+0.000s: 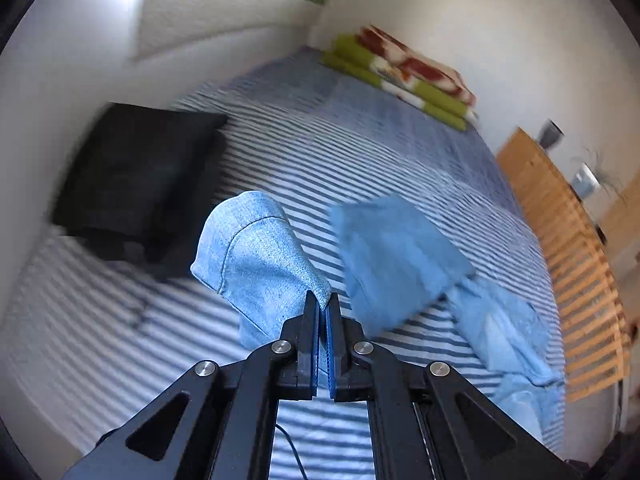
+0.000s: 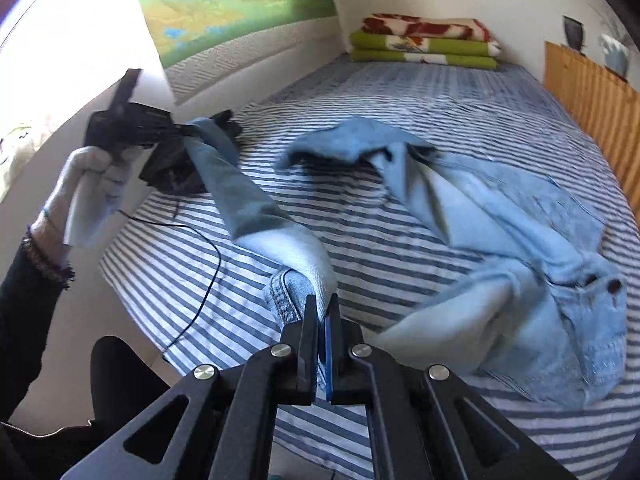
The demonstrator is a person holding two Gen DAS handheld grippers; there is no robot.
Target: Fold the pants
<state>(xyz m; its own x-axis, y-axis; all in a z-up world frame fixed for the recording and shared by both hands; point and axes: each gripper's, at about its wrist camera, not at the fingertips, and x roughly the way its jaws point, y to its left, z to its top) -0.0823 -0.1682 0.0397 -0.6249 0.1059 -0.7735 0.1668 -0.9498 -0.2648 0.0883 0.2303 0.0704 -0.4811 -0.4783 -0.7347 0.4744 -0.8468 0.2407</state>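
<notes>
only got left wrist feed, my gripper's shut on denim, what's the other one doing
Observer: The right gripper is shut on denim too, on a leg end of the jeans, hem showing beside its fingers.
Operator: where's the waistband
Observer: Lying on the bed at the right, button side up; your view only catches crumpled cloth there.
Operator: is my leg lifted
Observer: Yes, the right view shows the left gripper holding its leg end above the bed, the leg sloping down toward the right gripper.
Operator: anything loose near me
Observer: A thin black cable trails over the near left edge of the bed.
</notes>
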